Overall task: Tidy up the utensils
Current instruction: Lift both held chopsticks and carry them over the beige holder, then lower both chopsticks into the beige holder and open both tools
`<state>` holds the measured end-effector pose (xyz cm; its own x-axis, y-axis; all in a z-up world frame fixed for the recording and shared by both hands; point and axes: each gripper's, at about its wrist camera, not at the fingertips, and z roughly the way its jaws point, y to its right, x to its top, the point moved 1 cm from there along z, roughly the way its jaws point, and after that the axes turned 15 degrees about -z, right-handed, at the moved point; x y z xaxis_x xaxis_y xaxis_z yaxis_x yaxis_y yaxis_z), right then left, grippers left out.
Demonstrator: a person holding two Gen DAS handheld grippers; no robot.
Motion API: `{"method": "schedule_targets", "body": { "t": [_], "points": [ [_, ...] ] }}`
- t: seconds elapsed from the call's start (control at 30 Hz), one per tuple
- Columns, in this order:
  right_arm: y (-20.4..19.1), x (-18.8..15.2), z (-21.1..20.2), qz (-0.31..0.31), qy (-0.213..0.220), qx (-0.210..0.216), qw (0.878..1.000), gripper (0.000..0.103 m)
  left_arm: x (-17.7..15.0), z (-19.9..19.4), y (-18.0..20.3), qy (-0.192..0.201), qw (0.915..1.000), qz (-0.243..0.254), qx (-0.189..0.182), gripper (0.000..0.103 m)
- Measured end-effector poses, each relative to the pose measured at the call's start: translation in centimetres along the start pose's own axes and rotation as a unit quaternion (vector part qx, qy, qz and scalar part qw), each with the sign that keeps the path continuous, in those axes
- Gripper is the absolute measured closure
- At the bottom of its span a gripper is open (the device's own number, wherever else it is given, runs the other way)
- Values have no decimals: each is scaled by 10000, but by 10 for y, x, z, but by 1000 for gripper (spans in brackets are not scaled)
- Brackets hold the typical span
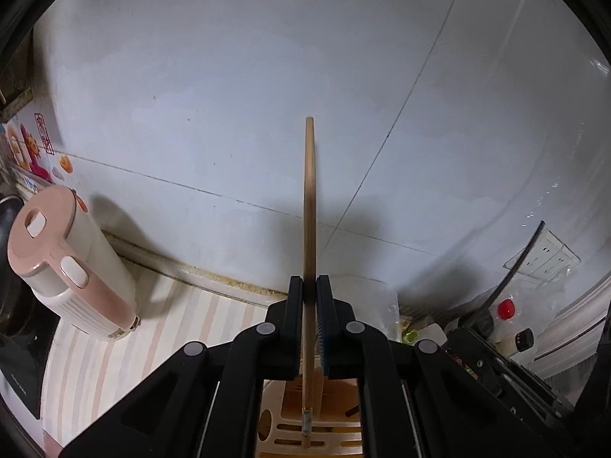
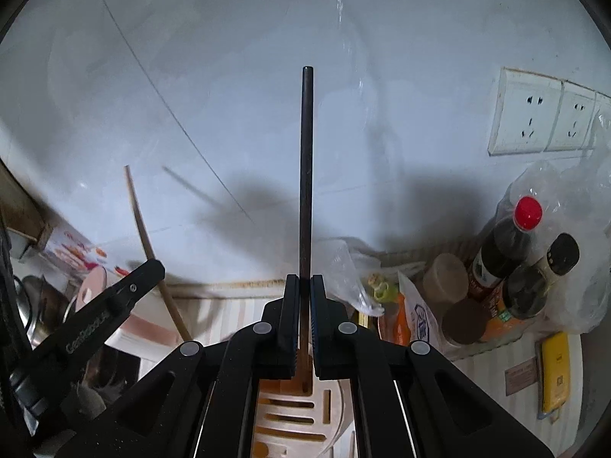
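Chopsticks, one per hand: pale wooden chopstick (image 1: 310, 206) pinched upright in the left tongs (image 1: 310, 286), dark chopstick (image 2: 306, 175) pinched upright in the right tongs (image 2: 304, 286). Both sets of tongs closed down tight on their stick, jaws nearly meeting. Each stick passes between the pads, its lower end reaching into a slotted peach-coloured utensil holder (image 2: 290, 412) directly under the tongs.

Around: pink-and-cream electric kettle (image 1: 68, 263) to the left, near the wall. On the right a crowd of condiments, red-capped sauce bottle (image 2: 504, 244), black-capped bottle (image 2: 534, 286), clear plastic bag (image 2: 351, 278), yellow packet (image 2: 555, 370). Wall sockets (image 2: 534, 112) above them.

Bench (image 1: 183, 316) has a striped cream and peach cover, sits against a white tiled wall (image 1: 229, 76) with grimy grout at the joint.

From the right wrist, the left tongs and pale stick show at lower left, well apart from the dark stick.
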<state>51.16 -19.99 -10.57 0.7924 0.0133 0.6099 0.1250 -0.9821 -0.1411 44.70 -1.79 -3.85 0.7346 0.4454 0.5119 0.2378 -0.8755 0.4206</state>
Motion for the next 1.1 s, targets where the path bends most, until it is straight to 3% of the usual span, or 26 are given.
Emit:
{"method": "schedule_targets", "body": {
  "t": [0.13,0.33,0.6,0.77,0.87,0.93,1.07,1.1],
  "points": [
    [1,-6,-1,37,30,7,10000,98,6,-6,2,108,9998,-51,-131,99],
    [1,-3,-6,21,93,-56,9999,97,2,3,26,251,9990,352,-107,99],
    [-5,-9,-2,-140,-108,82,9998,97,-16,15,22,-218,9980,584,-51,99],
    [-8,-13,4,-293,-451,327,9980,94,-21,-2,16,-486,9962,719,25,93],
    [-2,-15,-8,-130,-392,380,9984,59,-23,-25,10,-360,9956,813,287,74],
    [4,-19,-21,-26,-275,360,9990,56,-25,-43,3,-227,9960,787,345,35],
    [14,-32,-56,144,-73,113,9998,50,-32,-72,-16,21,9964,704,464,23],
    [16,-37,-65,167,-17,37,9999,47,-36,-79,-23,75,9961,688,551,10]
  ]
}}
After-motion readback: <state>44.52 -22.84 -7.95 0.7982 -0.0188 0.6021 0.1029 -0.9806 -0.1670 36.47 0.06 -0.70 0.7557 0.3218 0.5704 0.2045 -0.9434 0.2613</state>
